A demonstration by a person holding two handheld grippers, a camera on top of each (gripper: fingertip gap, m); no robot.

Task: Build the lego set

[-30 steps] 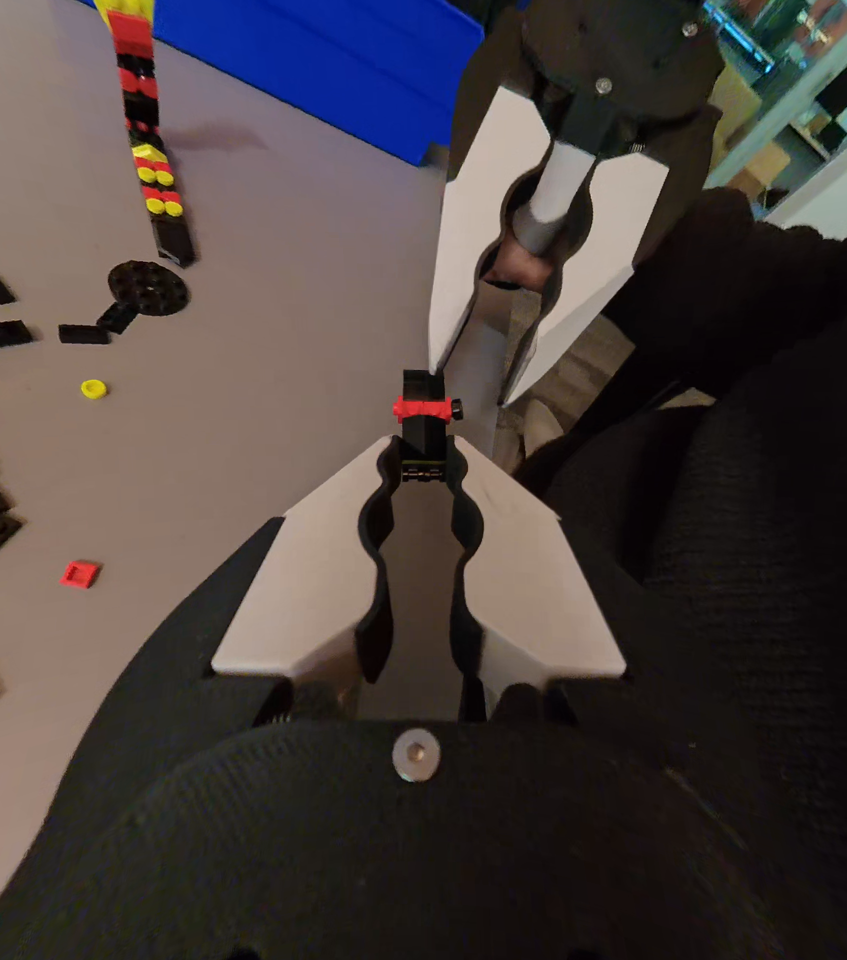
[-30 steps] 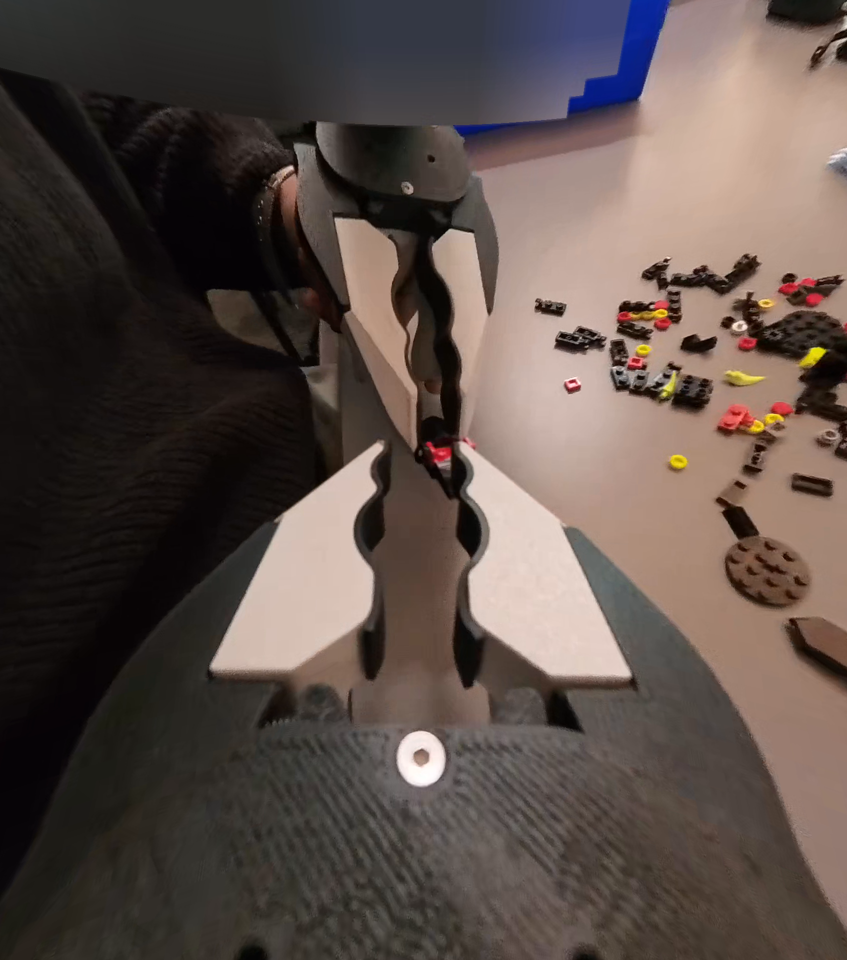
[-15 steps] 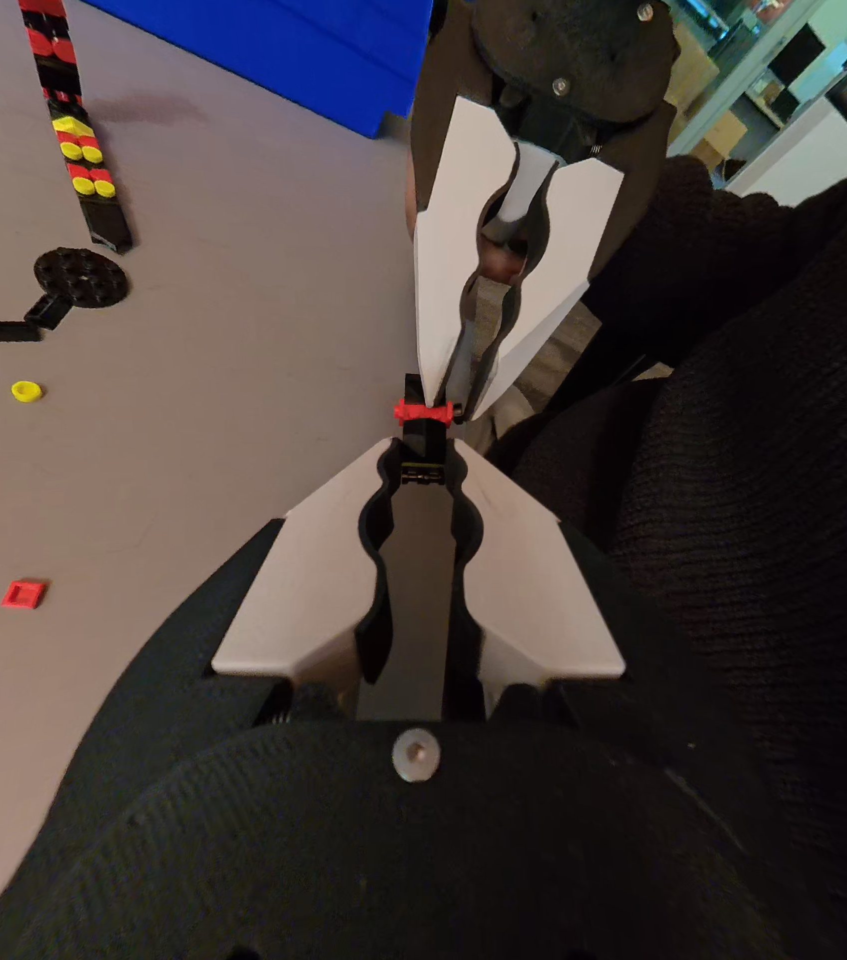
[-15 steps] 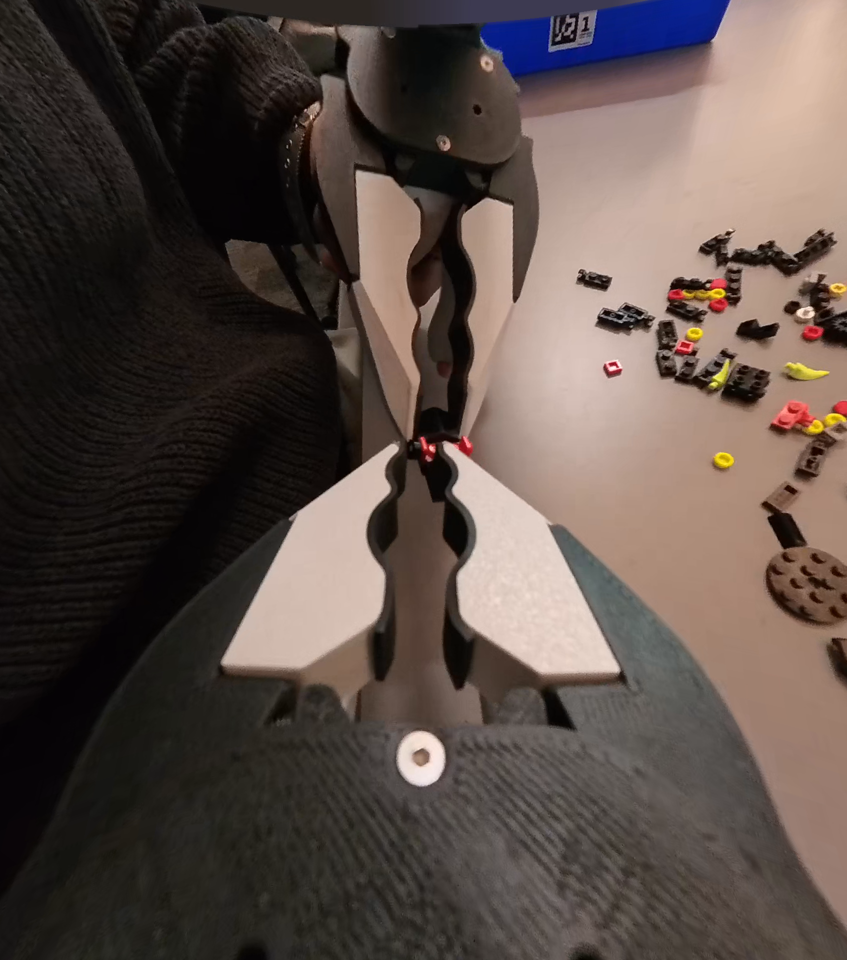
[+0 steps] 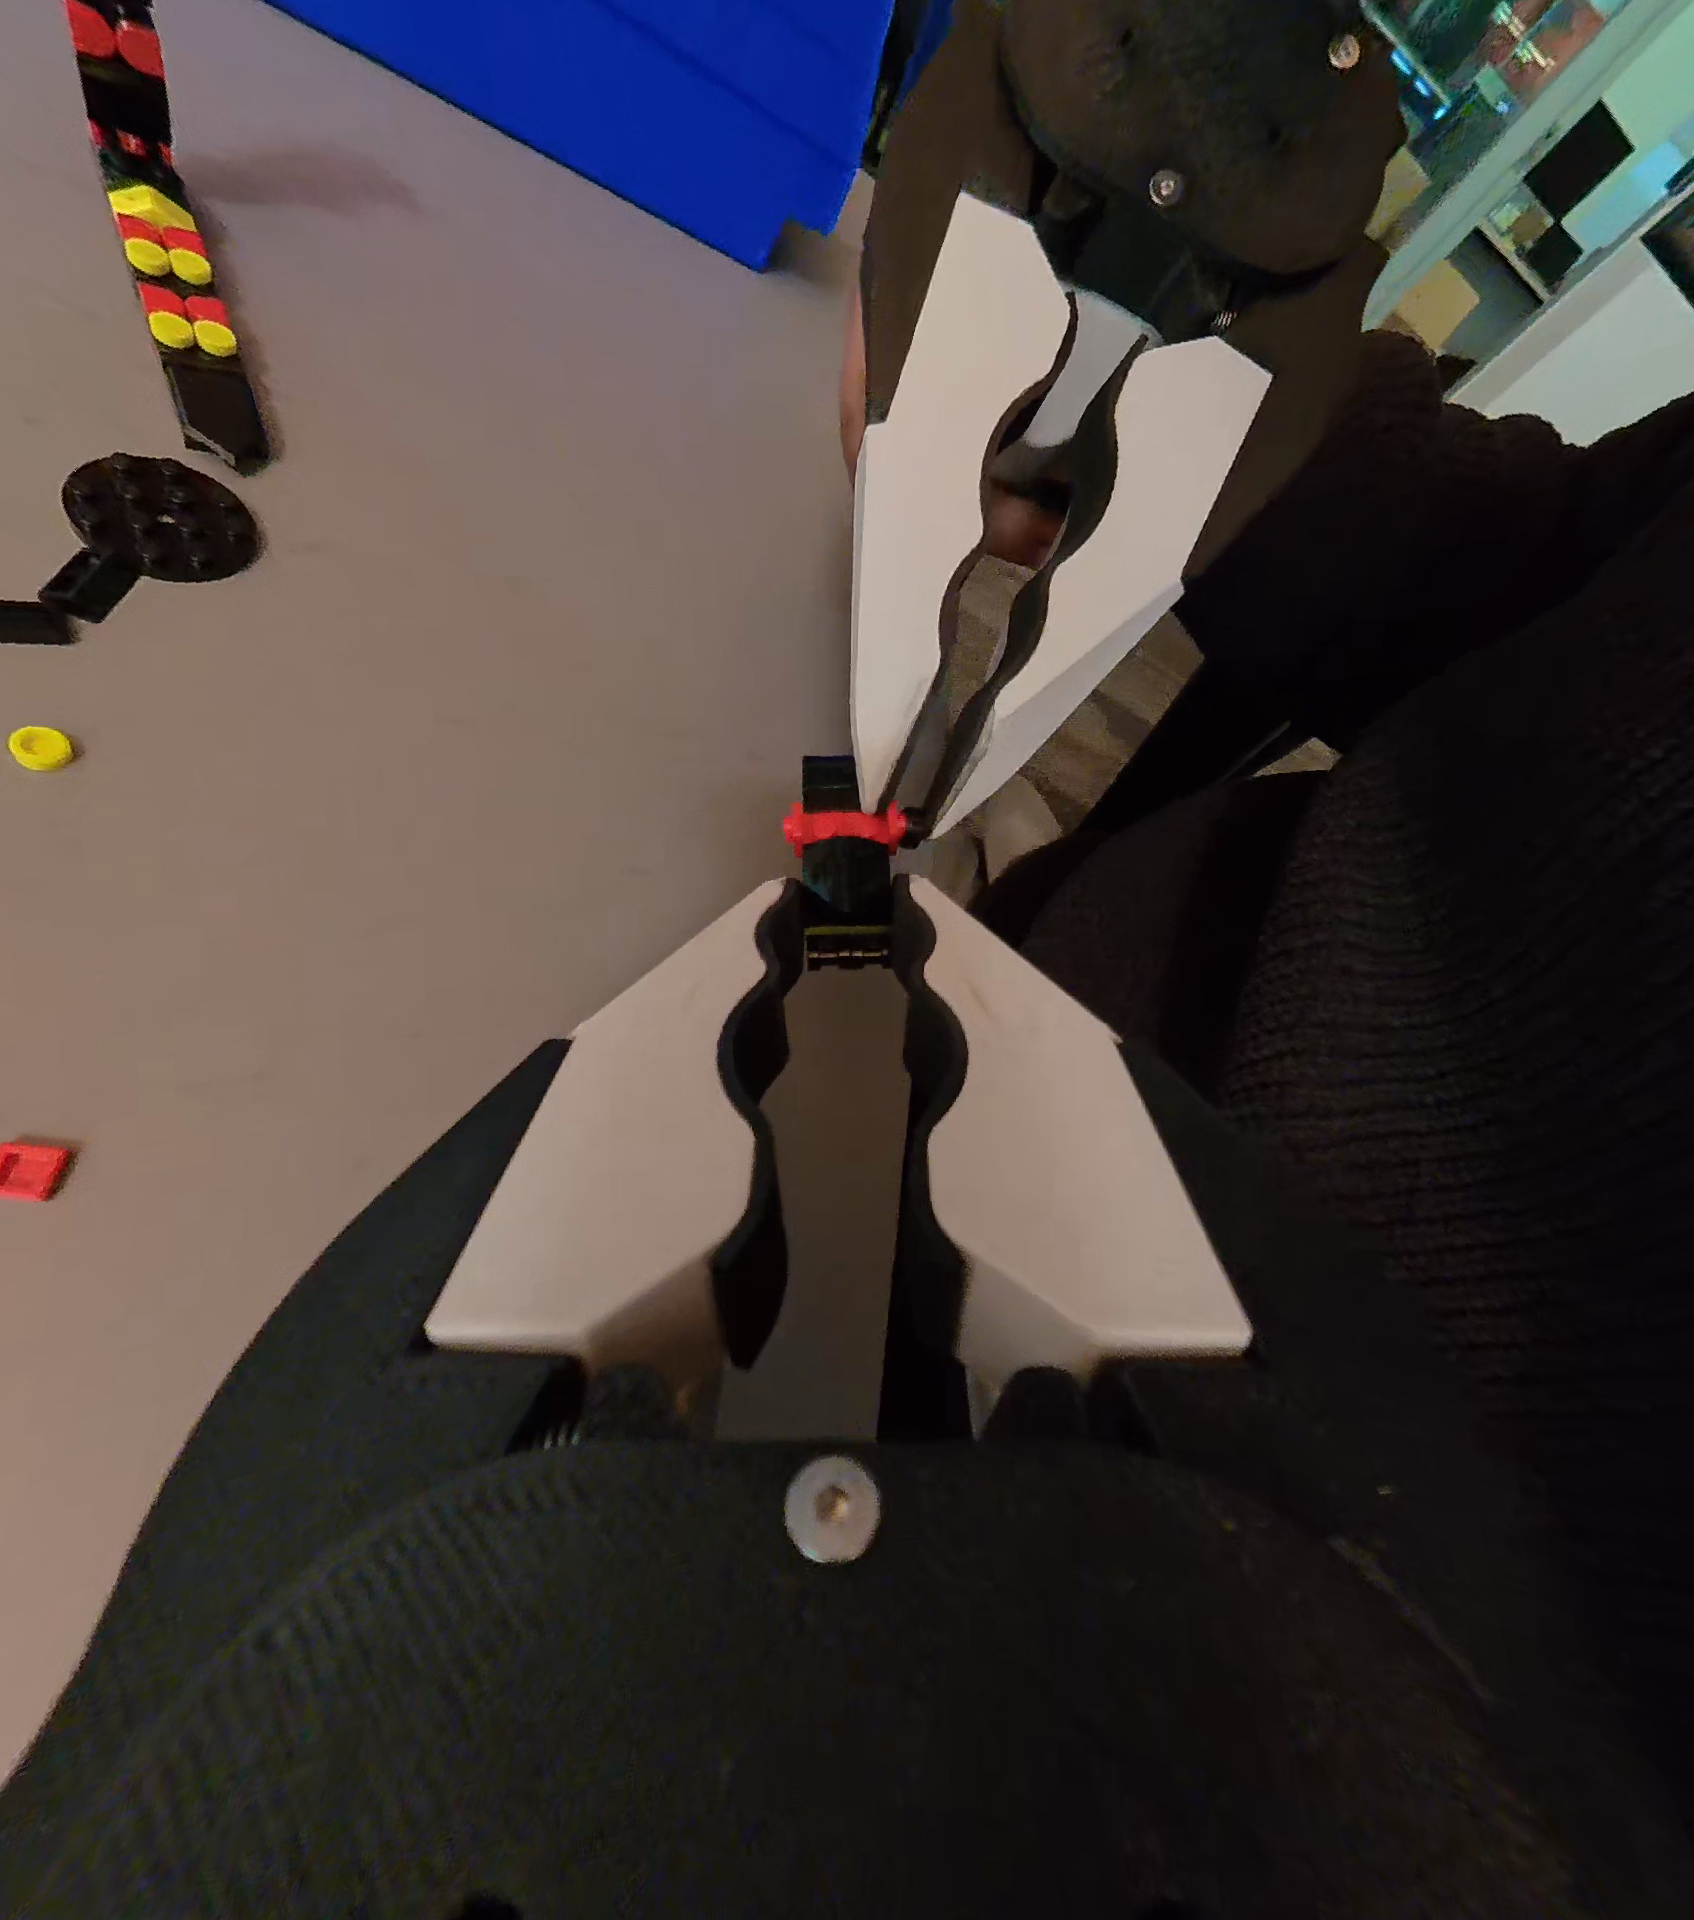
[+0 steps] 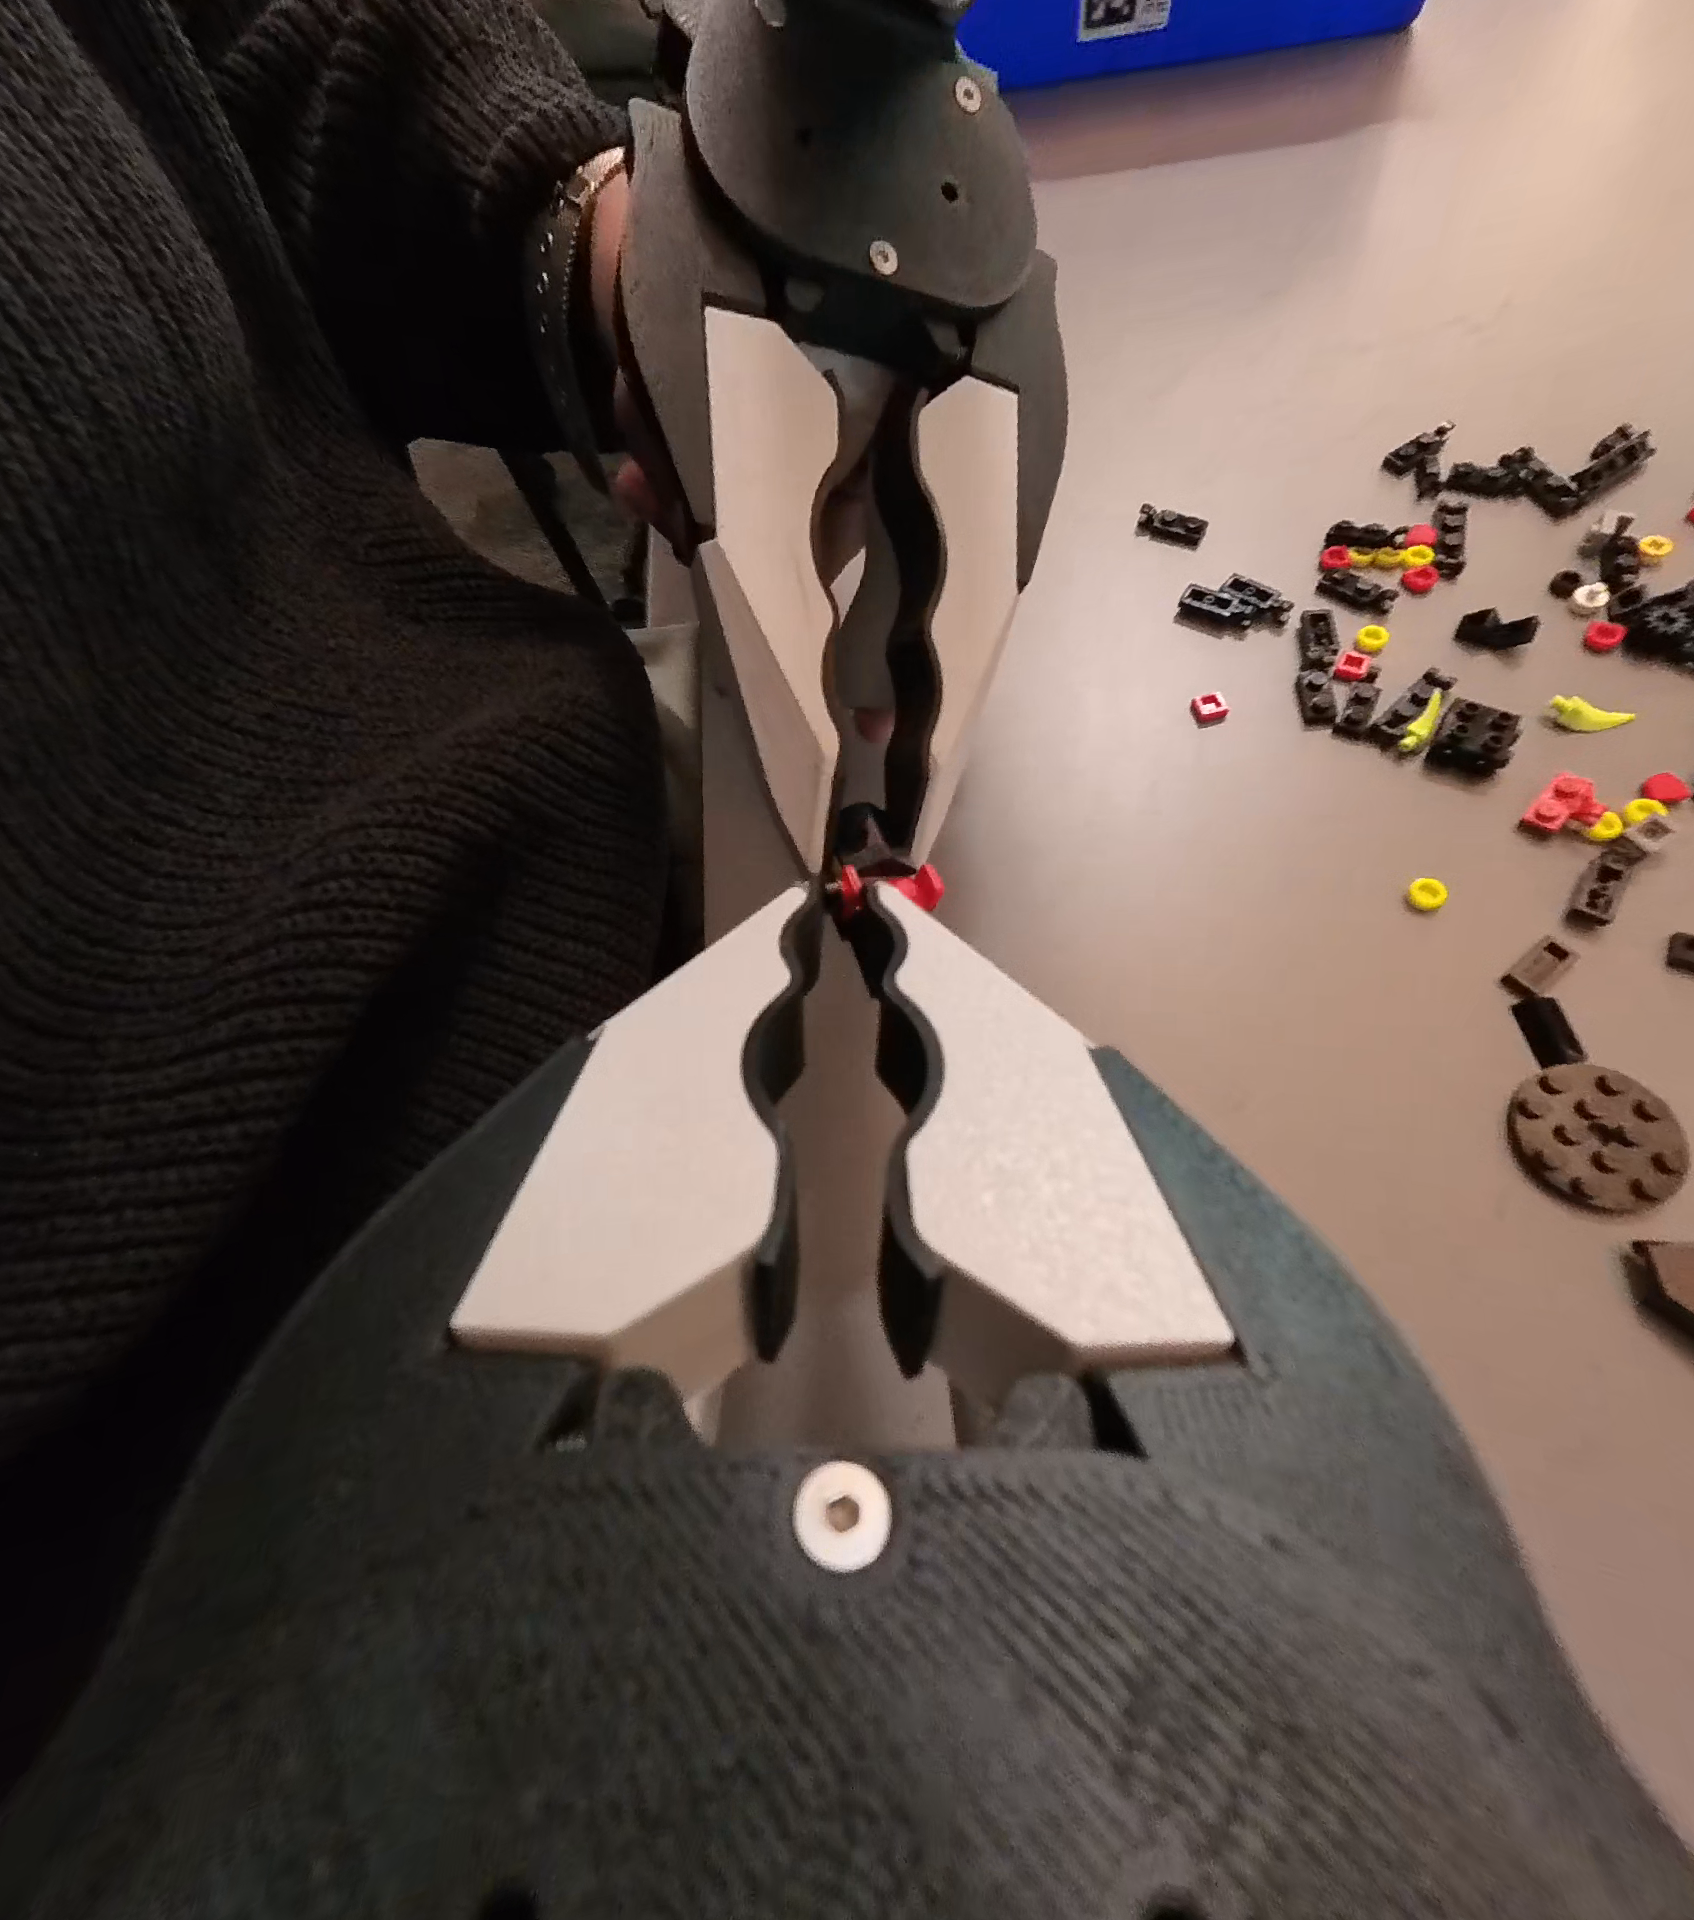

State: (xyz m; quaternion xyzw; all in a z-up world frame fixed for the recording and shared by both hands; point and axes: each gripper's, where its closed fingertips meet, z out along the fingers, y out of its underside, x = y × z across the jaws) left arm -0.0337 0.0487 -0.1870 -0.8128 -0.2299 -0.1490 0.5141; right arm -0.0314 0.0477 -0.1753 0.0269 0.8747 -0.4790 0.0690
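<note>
Above the table (image 5: 469, 790), both grippers, left (image 5: 848, 904) and right (image 6: 848, 914), pinching 1 black-and-red lego piece (image 5: 843, 826); blue bin (image 5: 614, 94) contents hidden.

Grey table (image 5: 469, 644) strewn with lego pieces (image 6: 1445, 717)

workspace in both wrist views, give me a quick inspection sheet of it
surface: plain grey-brown table, no spills seen
job's things: small black assembly with a red cross piece held in the air between both grippers; long black, red and yellow strip lies on the table
clutter: loose black, red and yellow pieces scattered; round black plate, yellow ring, red square tile
grippers: left gripper shut on the assembly's black body; right gripper pinched at the red piece's end
cables: nothing seen
surroundings: blue bin at the table's far side; person's dark knitted sleeve; shelving behind
</note>
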